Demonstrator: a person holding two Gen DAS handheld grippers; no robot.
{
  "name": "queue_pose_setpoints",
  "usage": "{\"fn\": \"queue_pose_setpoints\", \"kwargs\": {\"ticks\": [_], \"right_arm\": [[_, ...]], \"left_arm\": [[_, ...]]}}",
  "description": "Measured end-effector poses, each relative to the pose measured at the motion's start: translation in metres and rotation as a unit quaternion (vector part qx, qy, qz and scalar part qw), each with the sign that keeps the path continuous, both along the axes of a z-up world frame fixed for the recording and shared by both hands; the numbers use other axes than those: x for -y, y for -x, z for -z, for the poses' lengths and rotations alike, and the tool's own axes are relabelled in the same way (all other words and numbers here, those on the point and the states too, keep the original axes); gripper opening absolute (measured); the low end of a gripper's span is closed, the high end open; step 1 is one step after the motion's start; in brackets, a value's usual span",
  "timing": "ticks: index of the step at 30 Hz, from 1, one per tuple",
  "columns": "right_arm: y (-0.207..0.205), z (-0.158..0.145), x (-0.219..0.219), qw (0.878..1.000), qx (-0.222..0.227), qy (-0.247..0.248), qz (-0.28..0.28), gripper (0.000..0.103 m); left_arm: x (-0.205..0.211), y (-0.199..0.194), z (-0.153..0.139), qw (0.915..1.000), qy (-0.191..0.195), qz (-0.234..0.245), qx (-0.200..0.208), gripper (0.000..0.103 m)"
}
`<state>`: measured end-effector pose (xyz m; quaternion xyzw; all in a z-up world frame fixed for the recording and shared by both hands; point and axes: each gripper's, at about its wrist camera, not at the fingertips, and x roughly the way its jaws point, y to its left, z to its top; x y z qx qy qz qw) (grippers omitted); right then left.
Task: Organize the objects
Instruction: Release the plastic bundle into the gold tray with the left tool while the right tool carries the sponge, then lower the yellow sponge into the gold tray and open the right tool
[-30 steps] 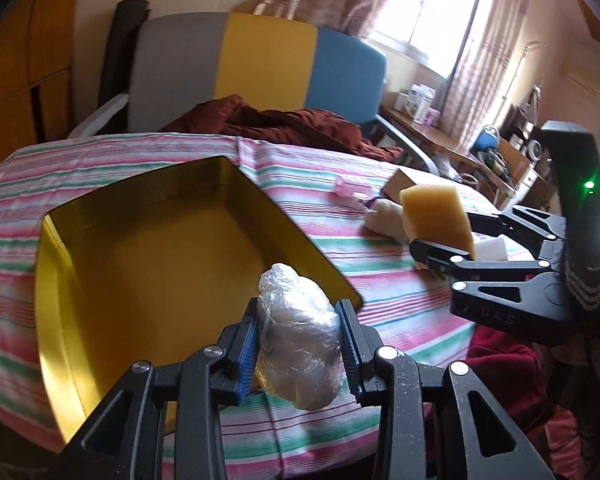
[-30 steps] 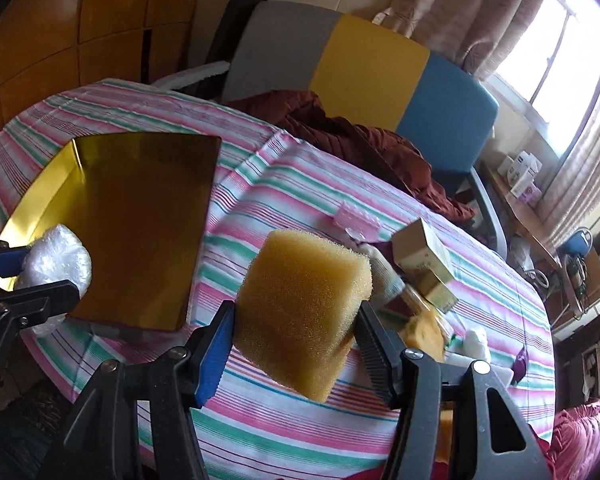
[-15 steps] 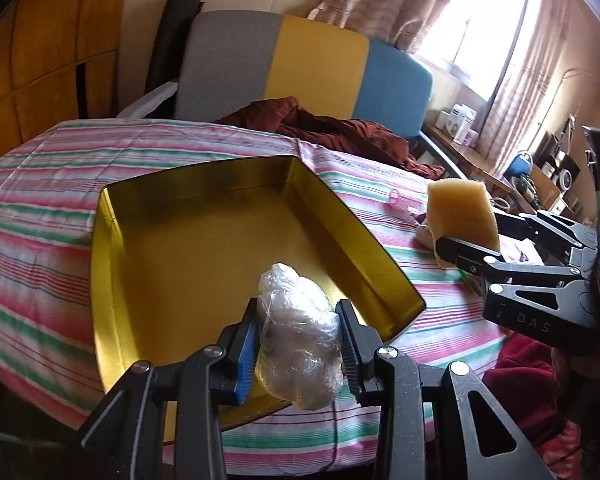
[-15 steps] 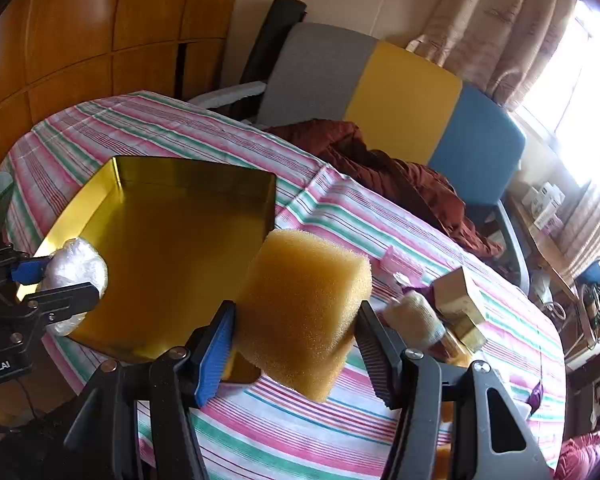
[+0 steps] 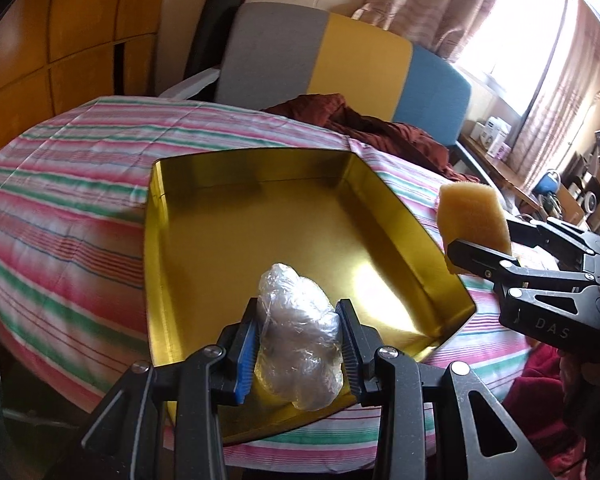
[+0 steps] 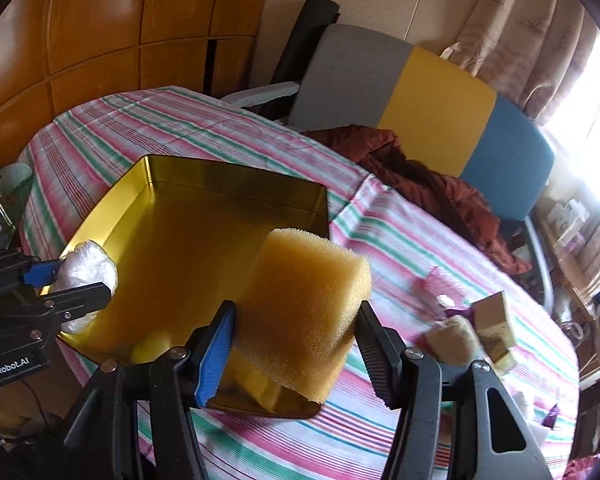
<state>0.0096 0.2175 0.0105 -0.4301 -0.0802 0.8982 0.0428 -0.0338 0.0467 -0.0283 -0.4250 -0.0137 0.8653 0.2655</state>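
While tool (image 6: 294, 354) grips sponge (image 6: 304, 312), above tin (image 6: 172, 240)

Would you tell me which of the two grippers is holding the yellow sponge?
The right gripper holds the yellow sponge; the left gripper grips a clear plastic-wrapped bundle.

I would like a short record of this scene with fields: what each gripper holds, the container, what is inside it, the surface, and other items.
left gripper: shut on the plastic-wrapped bundle, above the near end of the tin
right gripper: shut on the yellow sponge, over the tin's right edge
container: gold tin, open, no lid on it
inside the tin: nothing visible
surface: striped tablecloth
other items: small boxes on the cloth to the right; red cloth on the chair
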Motion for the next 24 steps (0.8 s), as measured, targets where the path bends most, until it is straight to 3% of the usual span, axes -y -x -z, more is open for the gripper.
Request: {"fn": "queue_pose_setpoints", "kwargs": {"ticks": [6,12,16,20,24], "right_arm": [[0.014,0.011,0.008,0.998,0.017,0.055,-0.009,0.06],[0.025,0.014,0.019,0.997,0.021,0.07,-0.021,0.06],[0.031,0.013,0.026,0.995,0.021,0.087,-0.032,0.06],[0.035,0.019,0.038,0.993,0.031,0.101,-0.052,0.06],[0.038,0.041,0.057,0.985,0.075,0.119,-0.101,0.064]], "left_arm": [[0.018,0.004,0.005,0.9998,0.002,-0.018,0.001,0.038],[0.029,0.007,0.007,0.9995,0.004,-0.03,0.003,0.04],[0.042,0.006,0.002,0.9985,-0.003,-0.055,-0.006,0.068],[0.057,0.005,-0.004,0.9973,0.001,-0.072,-0.015,0.069],[0.072,0.007,-0.004,0.9953,0.0,-0.096,-0.013,0.071]]}}
